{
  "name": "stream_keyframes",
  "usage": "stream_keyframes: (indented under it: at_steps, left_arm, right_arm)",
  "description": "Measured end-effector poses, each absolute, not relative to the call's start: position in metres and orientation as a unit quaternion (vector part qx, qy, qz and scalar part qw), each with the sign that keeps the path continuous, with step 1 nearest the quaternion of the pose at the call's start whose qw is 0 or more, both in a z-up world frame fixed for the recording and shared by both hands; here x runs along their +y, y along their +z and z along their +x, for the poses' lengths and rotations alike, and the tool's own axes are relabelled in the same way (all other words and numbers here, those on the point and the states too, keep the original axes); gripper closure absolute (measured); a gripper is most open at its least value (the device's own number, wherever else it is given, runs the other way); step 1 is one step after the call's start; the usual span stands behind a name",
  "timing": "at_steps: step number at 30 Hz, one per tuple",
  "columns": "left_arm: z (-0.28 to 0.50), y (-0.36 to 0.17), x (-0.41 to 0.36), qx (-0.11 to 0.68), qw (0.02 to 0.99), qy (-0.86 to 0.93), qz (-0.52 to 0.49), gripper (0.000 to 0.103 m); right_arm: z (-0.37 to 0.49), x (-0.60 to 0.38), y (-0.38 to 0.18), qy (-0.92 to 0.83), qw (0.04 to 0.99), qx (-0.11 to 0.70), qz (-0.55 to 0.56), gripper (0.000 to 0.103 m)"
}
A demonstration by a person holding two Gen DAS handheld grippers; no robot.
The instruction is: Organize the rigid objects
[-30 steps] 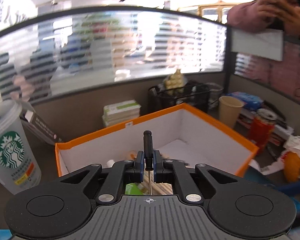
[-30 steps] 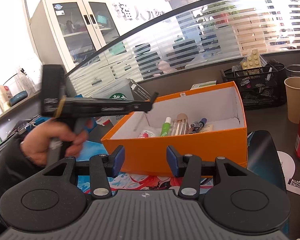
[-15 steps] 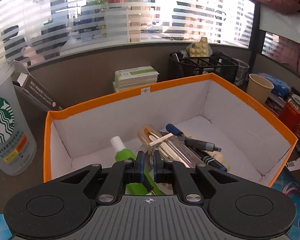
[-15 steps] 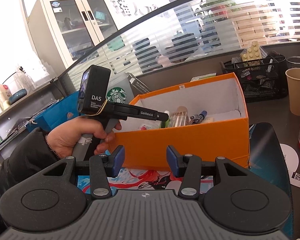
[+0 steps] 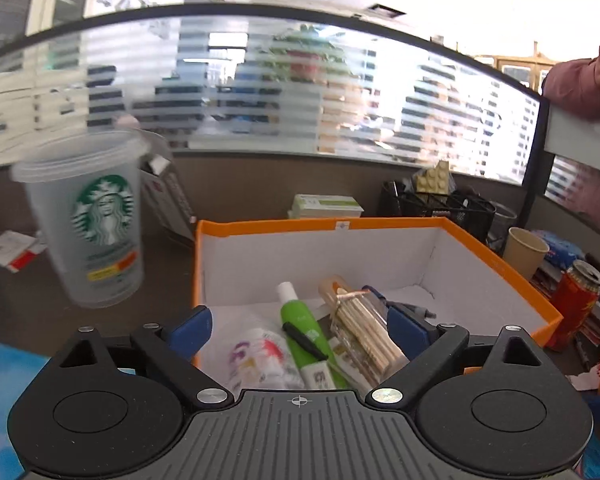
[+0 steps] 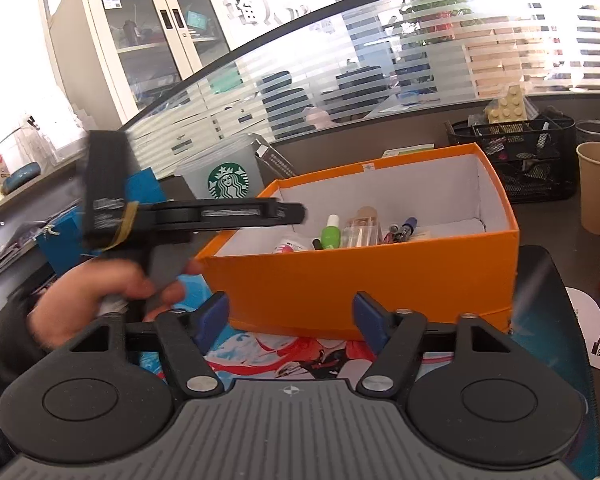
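Left gripper (image 5: 298,330) tilted slightly downward, jaws opening, blue pads (image 5: 192,330) spread wide at 9 and 3 o'clock, gripping nothing. Seen from the right wrist at 9 o'clock: left hand (image 6: 100,296) wrapped around its handle, dark sleeve behind. Right gripper (image 6: 292,316) likewise opening, nothing between its pads.

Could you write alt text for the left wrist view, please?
The left gripper, jaws opening and holding nothing, hangs over an orange box containing a green tube, a small black screwdriver and a clear stick case. A Starbucks cup stands left of the box.
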State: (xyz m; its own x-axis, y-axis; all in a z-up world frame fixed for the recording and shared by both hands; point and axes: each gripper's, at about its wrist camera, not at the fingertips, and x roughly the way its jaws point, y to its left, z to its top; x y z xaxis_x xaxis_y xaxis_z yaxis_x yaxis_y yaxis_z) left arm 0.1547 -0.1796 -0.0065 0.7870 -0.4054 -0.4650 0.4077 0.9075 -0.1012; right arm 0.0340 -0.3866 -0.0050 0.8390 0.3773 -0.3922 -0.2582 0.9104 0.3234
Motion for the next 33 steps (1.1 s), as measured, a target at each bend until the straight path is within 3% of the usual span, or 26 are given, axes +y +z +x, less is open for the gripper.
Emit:
stream_keyframes:
  at_steps: [1, 8, 33]
  left_arm:
    - [0.148, -0.005, -0.177, 0.244, 0.947, -0.211, -0.002, 0.002]
    - [0.114, 0.000, -0.158, 0.235, 0.954, -0.185, -0.010, 0.000]
    - [0.097, -0.003, -0.128, 0.247, 0.957, -0.153, -0.017, 0.000]
  right_arm:
    - [0.033, -0.381, -0.004, 0.160, 0.953, 0.225, 0.121, 0.014]
    - [0.031, -0.356, 0.004, 0.134, 0.964, 0.208, 0.093, 0.001]
    - [0.025, -0.342, 0.005, 0.064, 0.970, 0.219, 0.087, 0.000]
